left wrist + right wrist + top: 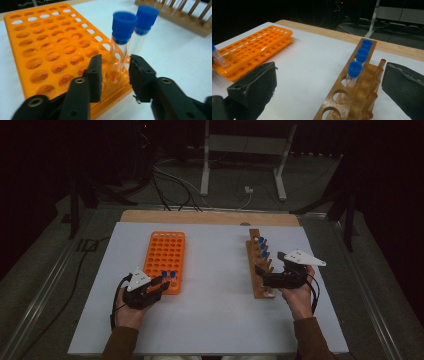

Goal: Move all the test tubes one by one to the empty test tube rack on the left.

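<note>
The left gripper (161, 283), in the high view, sits at the near right corner of the orange rack (166, 254), its jaws pointing far and slightly right toward two blue-capped tubes (168, 275) standing in that corner. The right gripper (262, 276) rests against the near end of the wooden rack (260, 265), where three more capped tubes (262, 246) stand in the far holes.

In the left gripper view, the jaws stand apart on either side of the nearer tube (119, 47), with clear gaps between the pads and the glass; nothing is clamped. That tube stands upright in a corner hole of the orange rack (45, 45), long axis vertical and slightly leaning, with the second tube (141, 27) just beside and behind it. Judging from this, the tube is seated and released, so the coming move is a straight pull back toward the person, without nudging the glass.

In the right gripper view, the right gripper's (329, 100) jaws are wide apart and empty, straddling the near end of the wooden rack (347, 97). The closest capped tube (353, 72) lies straight ahead, upright, several empty holes farther on. The right hand is plainly nearer to it.
</note>
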The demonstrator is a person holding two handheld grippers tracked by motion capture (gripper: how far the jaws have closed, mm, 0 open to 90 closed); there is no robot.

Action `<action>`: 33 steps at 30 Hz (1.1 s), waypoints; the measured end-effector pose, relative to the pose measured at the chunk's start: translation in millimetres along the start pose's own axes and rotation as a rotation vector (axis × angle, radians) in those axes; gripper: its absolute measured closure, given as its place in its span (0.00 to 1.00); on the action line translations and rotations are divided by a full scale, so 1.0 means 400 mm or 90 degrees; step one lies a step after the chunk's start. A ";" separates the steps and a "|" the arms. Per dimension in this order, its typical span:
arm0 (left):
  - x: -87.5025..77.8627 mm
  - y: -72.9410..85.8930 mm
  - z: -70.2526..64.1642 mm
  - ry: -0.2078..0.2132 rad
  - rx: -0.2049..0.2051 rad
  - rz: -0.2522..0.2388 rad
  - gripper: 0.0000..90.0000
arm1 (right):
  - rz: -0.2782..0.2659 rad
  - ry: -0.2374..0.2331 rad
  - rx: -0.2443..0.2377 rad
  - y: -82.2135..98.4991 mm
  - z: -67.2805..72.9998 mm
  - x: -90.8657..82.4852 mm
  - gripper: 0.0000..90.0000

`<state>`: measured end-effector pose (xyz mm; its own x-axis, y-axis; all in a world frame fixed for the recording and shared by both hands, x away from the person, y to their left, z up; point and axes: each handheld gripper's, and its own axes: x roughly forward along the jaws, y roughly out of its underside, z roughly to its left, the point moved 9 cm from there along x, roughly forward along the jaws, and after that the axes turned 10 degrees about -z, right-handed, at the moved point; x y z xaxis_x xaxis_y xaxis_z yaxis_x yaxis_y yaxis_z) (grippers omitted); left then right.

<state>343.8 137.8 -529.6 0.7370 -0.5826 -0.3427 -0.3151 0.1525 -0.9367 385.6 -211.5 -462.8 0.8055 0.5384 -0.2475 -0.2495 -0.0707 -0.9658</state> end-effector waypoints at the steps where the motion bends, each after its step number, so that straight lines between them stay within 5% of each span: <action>1: -0.005 -0.004 0.002 -0.001 -0.005 -0.007 0.64 | 0.002 0.001 -0.001 0.001 -0.003 0.001 0.00; 6: -0.029 -0.024 0.010 0.004 -0.038 -0.044 0.54 | 0.016 0.009 -0.006 0.010 -0.017 0.010 0.01; 17: -0.052 -0.044 0.033 -0.059 -0.057 -0.068 0.03 | 0.063 0.026 -0.020 0.047 -0.037 0.047 0.18; 23: -0.054 -0.042 0.035 -0.063 -0.053 -0.067 0.01 | 0.072 0.038 -0.024 0.065 -0.052 0.073 0.50; 33: -0.053 -0.037 0.042 -0.069 -0.056 -0.063 0.01 | 0.071 0.065 -0.031 0.082 -0.067 0.104 0.75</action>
<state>342.9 161.2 -509.5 0.8254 -0.5015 -0.2592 -0.2852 0.0259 -0.9581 425.5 -214.0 -507.1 0.8250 0.4376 -0.3578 -0.3163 -0.1673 -0.9338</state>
